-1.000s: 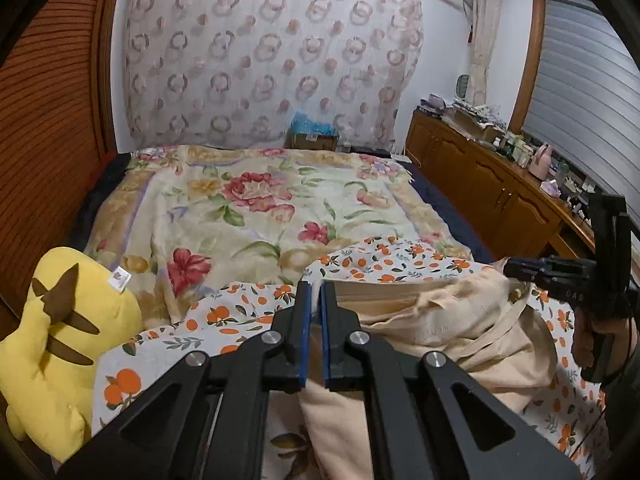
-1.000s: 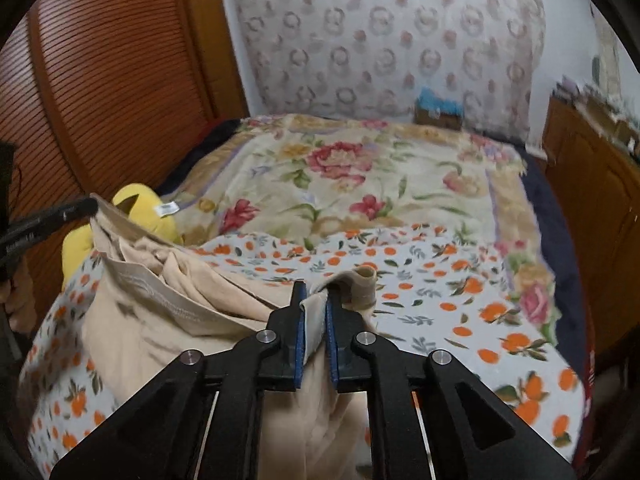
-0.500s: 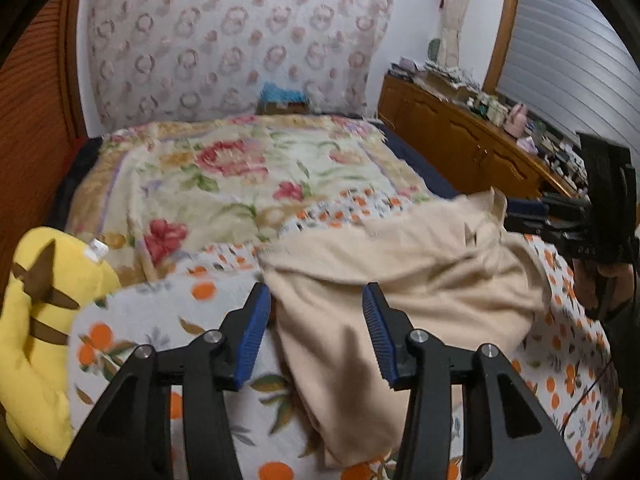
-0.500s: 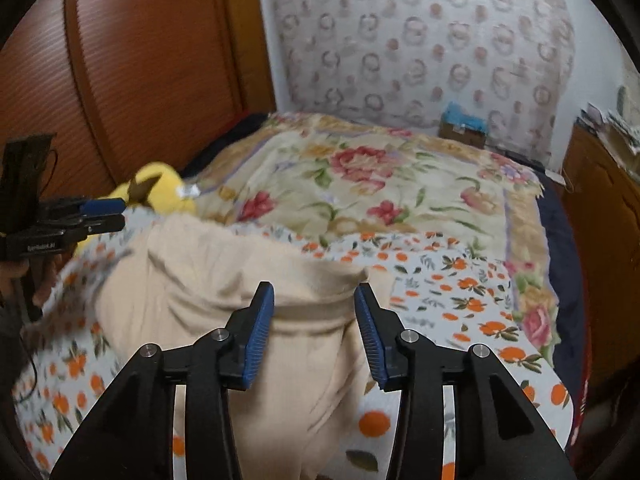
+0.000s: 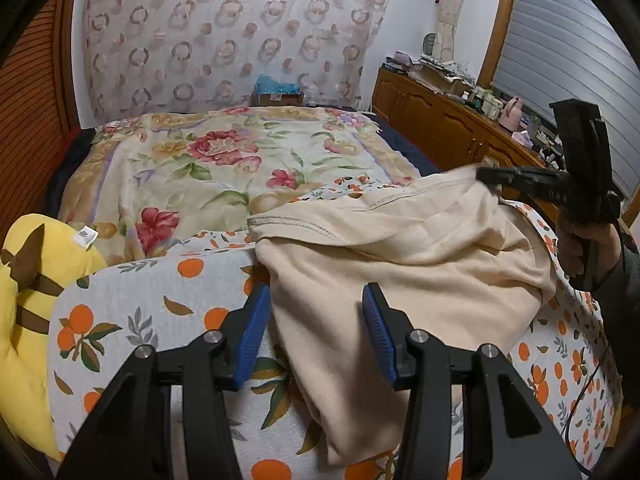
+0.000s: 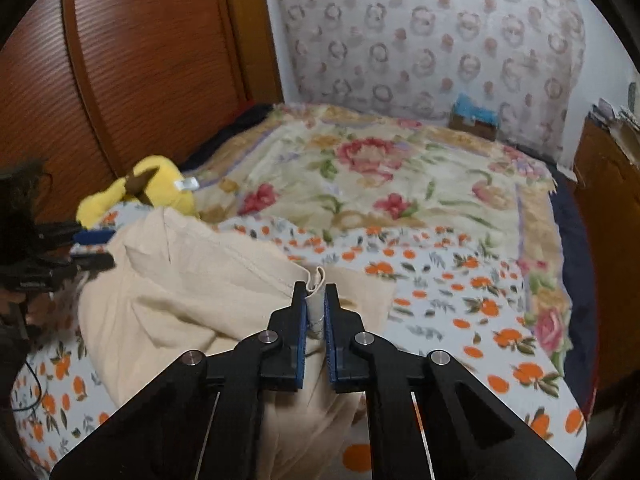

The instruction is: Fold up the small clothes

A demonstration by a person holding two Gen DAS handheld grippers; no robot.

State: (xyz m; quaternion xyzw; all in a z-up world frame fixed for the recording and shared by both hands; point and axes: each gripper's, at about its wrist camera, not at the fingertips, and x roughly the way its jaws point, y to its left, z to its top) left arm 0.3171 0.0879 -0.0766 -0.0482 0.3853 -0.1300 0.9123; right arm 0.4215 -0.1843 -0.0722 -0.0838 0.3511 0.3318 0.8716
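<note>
- Left wrist view: we see a bed with a floral quilt [image 5: 224,168] and, nearer, a white sheet printed with oranges [image 5: 132,312]; a ring-patterned curtain [image 5: 224,36] hangs behind, and a wooden dresser [image 5: 436,120] lines the right wall.
- The crumpled cream cotton garment [image 5: 400,264] lies on the orange-print sheet, its stitched hem facing the quilt.
- Our left gripper [image 5: 316,324] stands about half open over the garment's near edge, gripping nothing.
- A yellow plush toy [image 5: 36,280] sits at the bed's left edge.
- Right wrist view: the quilt [image 6: 392,176] lies bare, a ribbed wooden panel [image 6: 140,60] to the left.
- Our right gripper [image 6: 316,308] is clamped on a fold of the garment [image 6: 192,292]; the sheet [image 6: 460,312] to its right is free.
</note>
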